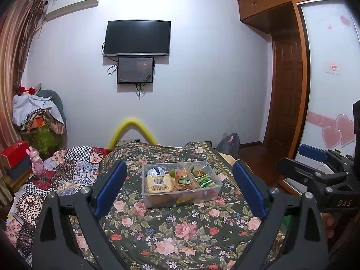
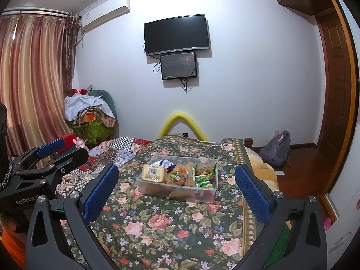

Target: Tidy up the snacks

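A clear plastic box (image 1: 216, 185) (image 2: 213, 186) stands on the floral bedspread, ahead of both grippers. It holds several snacks: a pale barcoded pack (image 1: 159, 183) (image 2: 154, 172) on the left, orange wrapped buns (image 1: 183, 177) (image 2: 178, 172) in the middle, green packets (image 1: 205, 181) (image 2: 204, 181) on the right. My left gripper (image 1: 180, 185) is open and empty, back from the box. My right gripper (image 2: 177, 187) is open and empty too. The right gripper shows at the right edge of the left wrist view (image 1: 315, 164); the left gripper shows at the left of the right wrist view (image 2: 56, 153).
The floral bedspread (image 1: 175, 229) (image 2: 168, 222) covers the bed. A patchwork quilt (image 1: 67, 173) (image 2: 112, 153) lies to the left. A pink toy (image 1: 37, 160) and red box (image 1: 14, 153) stand far left. A grey backpack (image 2: 276, 148) sits on the floor to the right.
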{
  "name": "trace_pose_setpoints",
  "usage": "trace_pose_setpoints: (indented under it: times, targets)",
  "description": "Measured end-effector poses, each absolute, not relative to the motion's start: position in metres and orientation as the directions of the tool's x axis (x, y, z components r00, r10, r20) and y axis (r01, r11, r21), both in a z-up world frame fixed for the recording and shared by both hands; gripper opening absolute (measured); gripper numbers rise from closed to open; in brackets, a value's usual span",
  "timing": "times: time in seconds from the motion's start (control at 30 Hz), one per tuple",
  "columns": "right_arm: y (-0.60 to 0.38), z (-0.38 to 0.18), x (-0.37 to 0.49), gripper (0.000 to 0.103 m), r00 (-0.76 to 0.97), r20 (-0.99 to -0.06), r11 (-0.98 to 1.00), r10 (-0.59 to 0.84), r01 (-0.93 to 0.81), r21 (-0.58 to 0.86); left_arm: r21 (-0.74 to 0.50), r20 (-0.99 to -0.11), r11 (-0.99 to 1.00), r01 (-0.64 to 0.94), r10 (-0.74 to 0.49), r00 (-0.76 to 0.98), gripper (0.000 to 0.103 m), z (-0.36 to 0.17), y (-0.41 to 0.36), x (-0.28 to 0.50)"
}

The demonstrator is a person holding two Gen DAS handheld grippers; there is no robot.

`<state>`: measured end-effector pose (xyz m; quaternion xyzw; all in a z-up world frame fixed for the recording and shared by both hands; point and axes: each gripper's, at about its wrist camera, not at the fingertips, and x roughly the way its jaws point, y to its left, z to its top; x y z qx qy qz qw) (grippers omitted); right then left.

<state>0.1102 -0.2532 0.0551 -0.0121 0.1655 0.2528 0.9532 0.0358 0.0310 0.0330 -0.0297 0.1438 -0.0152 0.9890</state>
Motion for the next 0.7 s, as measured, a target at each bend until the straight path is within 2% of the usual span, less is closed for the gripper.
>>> trace_pose_setpoints:
  times: [0.7]
  targets:
    - [-0.2554, 0.0571, 0.1112, 0.103, 0.823, -0.319, 0.876, 0.469, -0.478, 0.055, -0.076, -0.278, 0.996, 0.043, -0.063, 0.958, 0.099, 0.0291, 0.031, 0.0358]
